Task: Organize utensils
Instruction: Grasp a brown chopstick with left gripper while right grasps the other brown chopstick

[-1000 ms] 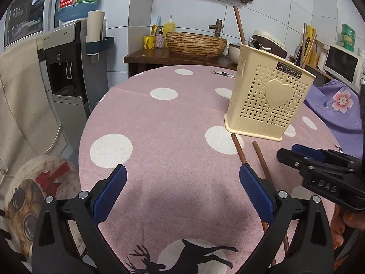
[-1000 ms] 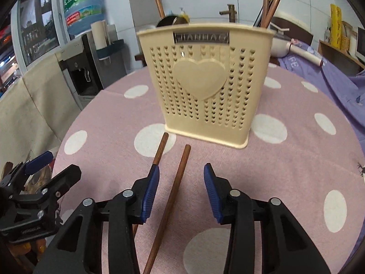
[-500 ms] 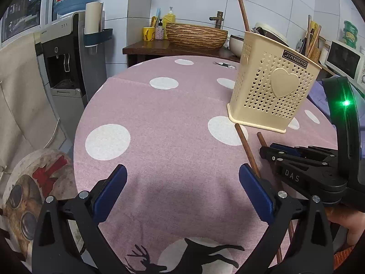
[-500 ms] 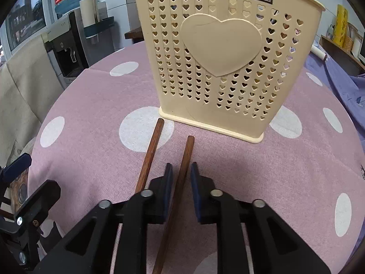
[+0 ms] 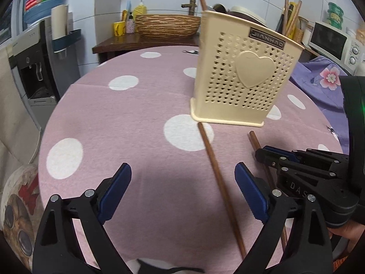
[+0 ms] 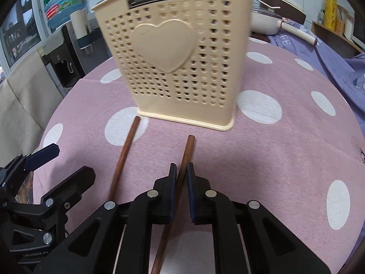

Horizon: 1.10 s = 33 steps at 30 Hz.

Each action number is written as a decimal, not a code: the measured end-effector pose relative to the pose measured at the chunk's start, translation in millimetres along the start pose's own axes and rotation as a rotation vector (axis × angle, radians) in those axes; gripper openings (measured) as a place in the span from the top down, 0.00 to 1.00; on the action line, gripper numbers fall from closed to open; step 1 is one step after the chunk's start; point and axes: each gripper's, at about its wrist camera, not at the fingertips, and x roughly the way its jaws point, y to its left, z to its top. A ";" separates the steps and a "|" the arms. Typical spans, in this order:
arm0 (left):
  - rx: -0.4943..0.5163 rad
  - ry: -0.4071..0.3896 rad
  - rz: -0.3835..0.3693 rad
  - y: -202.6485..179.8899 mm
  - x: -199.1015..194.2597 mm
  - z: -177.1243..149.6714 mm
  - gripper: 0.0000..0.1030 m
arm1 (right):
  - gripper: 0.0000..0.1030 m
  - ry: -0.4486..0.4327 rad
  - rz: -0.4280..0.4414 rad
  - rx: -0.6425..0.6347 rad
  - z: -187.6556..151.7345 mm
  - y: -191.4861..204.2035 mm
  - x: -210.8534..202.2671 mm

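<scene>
The right hand-held gripper (image 6: 181, 171) has just shut its blue pads on the right-hand dark brown wooden chopstick (image 6: 186, 157), which a second ago lay loose between wide jaws on the pink polka-dot cloth of the counter (image 6: 296, 150). Its tip points at the cream perforated plastic utensil holder with a raised heart (image 6: 175, 57), just short of the base. The left hand-held gripper (image 5: 182, 180) has slid across so that the second brown wooden chopstick (image 5: 214, 166) now runs between its jaws, which have just been closing slightly but stand wide, touching nothing. One stick looks secured for lifting into the holder; the other awaits a grip.
</scene>
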 end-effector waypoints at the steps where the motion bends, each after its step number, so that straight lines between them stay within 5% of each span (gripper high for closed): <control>1: 0.005 0.009 -0.010 -4.4 3.6 1.8 0.12 | 0.91 0.002 -0.001 0.011 -1.4 -4.2 0.2; 12: -0.006 0.061 -0.042 -19.8 30.0 8.5 0.20 | 0.91 -0.011 0.006 0.039 -5.9 -15.7 -0.2; 26: 0.035 0.084 0.044 -24.2 63.5 28.9 0.72 | 0.91 -0.023 0.004 0.023 -7.0 -15.7 -1.0; 33: 0.052 0.083 0.059 -29.9 68.4 31.9 0.90 | 0.91 -0.025 -0.005 0.020 -8.1 -12.8 -1.7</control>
